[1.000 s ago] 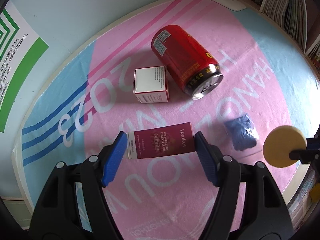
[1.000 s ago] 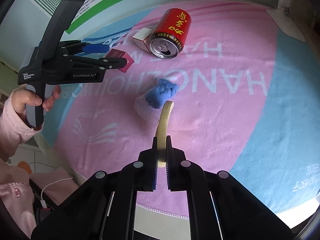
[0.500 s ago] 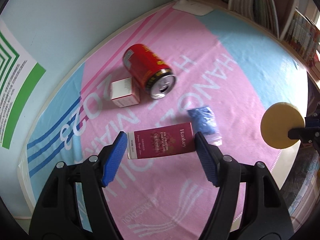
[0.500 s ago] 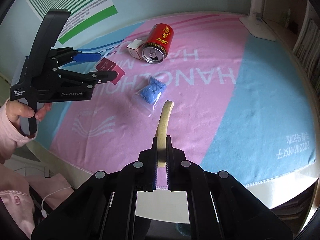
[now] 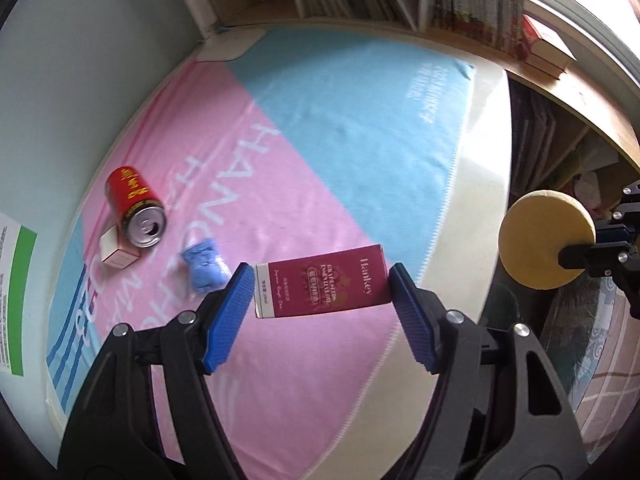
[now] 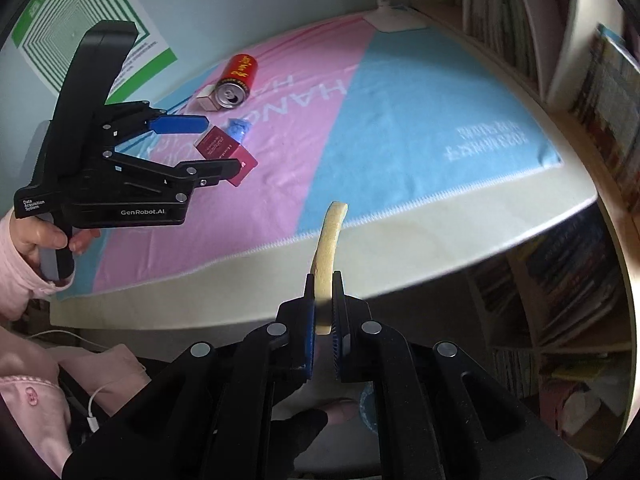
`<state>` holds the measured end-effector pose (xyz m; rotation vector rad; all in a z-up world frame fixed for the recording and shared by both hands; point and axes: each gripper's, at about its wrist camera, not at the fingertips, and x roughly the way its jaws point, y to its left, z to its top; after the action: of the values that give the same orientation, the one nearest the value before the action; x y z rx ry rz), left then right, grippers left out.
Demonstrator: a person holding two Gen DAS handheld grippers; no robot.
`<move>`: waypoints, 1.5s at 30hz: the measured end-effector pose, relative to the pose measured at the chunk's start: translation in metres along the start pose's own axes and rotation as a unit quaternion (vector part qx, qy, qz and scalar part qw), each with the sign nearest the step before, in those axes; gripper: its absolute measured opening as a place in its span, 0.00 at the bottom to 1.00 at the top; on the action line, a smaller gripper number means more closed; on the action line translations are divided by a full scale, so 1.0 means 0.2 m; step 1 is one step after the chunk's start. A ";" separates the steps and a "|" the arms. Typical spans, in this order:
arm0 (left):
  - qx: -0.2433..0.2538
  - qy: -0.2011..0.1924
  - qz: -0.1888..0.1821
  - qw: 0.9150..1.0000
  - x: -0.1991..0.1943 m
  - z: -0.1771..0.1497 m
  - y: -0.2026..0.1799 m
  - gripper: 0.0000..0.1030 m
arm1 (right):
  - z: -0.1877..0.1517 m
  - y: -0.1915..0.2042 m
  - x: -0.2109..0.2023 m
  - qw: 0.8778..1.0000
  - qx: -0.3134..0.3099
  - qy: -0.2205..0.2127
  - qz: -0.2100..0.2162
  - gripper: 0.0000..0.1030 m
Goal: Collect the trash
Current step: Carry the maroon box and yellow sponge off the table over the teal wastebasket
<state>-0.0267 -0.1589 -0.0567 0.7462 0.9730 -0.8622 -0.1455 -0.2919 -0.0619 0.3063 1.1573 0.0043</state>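
My left gripper (image 5: 322, 284) is shut on a maroon carton (image 5: 322, 287), held endwise between its blue pads above the pink part of the cloth; the same carton (image 6: 218, 147) shows in the right wrist view. My right gripper (image 6: 324, 308) is shut on a thin round yellow sponge pad (image 6: 329, 244), seen edge-on, hanging past the table's front edge; its flat face (image 5: 546, 239) shows at the right of the left wrist view. On the cloth lie a red can (image 5: 135, 207) on its side, a small white box (image 5: 114, 249) and a blue crumpled packet (image 5: 204, 265).
A pink and light-blue printed cloth (image 5: 352, 132) covers the white table (image 5: 472, 216). Bookshelves (image 6: 592, 80) full of books stand behind and to the right. A green-and-white poster (image 6: 56, 12) hangs on the wall. A hand in a pink sleeve (image 6: 28, 248) holds the left gripper.
Both grippers have swung right and back from the can and box, each keeping its hold. The carton now hangs near the cloth's front edge, the sponge pad beyond the table edge.
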 end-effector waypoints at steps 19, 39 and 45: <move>0.187 0.026 -0.079 0.979 -0.02 -0.19 -1.25 0.65 | -1.02 -0.42 -0.34 0.983 0.179 -0.005 -0.041 0.07; 0.240 0.081 -0.093 0.963 0.12 -0.35 -1.71 0.65 | -1.48 -0.61 -0.28 0.968 0.247 0.022 -0.021 0.07; 0.246 0.098 -0.095 0.960 0.18 -0.38 -1.76 0.65 | -1.52 -0.64 -0.23 0.966 0.258 0.030 -0.014 0.07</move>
<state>-0.3523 -0.2672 -0.1715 1.1933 1.0272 -1.2395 -0.4578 -0.3496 -0.1629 0.7541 1.2121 -0.3190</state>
